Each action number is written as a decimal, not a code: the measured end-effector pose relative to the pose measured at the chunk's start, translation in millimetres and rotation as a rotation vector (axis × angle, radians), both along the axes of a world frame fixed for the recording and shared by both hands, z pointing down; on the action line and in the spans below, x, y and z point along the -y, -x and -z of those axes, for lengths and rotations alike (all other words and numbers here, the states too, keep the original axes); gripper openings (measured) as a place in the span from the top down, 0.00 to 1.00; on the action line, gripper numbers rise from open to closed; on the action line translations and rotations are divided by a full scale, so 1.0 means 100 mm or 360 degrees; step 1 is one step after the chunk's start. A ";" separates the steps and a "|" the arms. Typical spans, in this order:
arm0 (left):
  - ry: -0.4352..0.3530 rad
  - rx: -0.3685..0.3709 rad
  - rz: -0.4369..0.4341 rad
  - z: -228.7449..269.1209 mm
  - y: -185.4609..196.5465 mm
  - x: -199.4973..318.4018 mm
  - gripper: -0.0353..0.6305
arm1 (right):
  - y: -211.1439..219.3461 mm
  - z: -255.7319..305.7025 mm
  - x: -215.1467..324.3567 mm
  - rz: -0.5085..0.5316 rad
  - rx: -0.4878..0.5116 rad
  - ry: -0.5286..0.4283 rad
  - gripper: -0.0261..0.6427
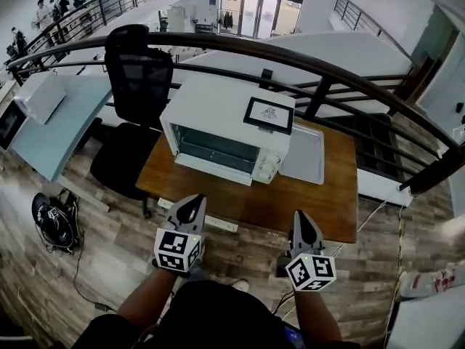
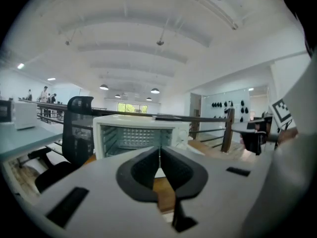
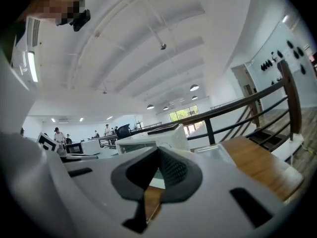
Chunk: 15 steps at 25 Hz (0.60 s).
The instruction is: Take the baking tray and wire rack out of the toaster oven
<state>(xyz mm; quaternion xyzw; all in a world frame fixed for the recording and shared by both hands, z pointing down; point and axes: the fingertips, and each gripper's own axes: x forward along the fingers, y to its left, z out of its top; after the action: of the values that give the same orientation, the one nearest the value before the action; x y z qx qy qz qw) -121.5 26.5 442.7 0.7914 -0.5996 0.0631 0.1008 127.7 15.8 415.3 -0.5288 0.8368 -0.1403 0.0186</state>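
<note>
My left gripper (image 1: 193, 206) and right gripper (image 1: 301, 224) hang closed and empty. Toaster oven (image 1: 229, 129) on table (image 1: 320, 209); baking tray (image 1: 303, 155) lies empty just beside it.

Bright, even light comes from far windows (image 1: 261, 9) and ceiling lamps (image 2: 104, 87); shadows are soft. Views bend at their dark edges, and the near left gripper (image 2: 159, 157) looks blurred.
</note>
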 end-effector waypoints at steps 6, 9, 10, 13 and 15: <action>0.0103 -0.0173 0.0036 -0.26 0.47 0.43 0.92 | 0.73 -0.34 0.38 0.0079 -0.0057 0.0154 0.96; 0.0182 -0.0341 0.0021 -0.44 0.66 0.64 0.92 | 1.02 -0.53 0.52 0.0063 0.0038 0.0240 0.96; 0.0207 -0.0415 0.0030 -0.51 0.72 0.72 0.92 | 1.09 -0.59 0.59 0.0049 0.0086 0.0265 0.96; 0.0210 -0.0482 0.0040 -0.64 0.85 0.97 0.92 | 1.29 -0.77 0.83 -0.0019 0.0193 0.0333 0.96; 0.0190 -0.0359 -0.0015 -0.71 0.90 1.11 0.92 | 1.42 -0.90 1.00 -0.0062 0.0283 0.0399 0.96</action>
<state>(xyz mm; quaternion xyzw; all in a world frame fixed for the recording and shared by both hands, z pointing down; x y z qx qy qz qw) -211.2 -84.6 513.5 0.7888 -0.5760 0.0096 0.2143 -14.6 -83.8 505.6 -0.5285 0.7974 -0.2897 0.0291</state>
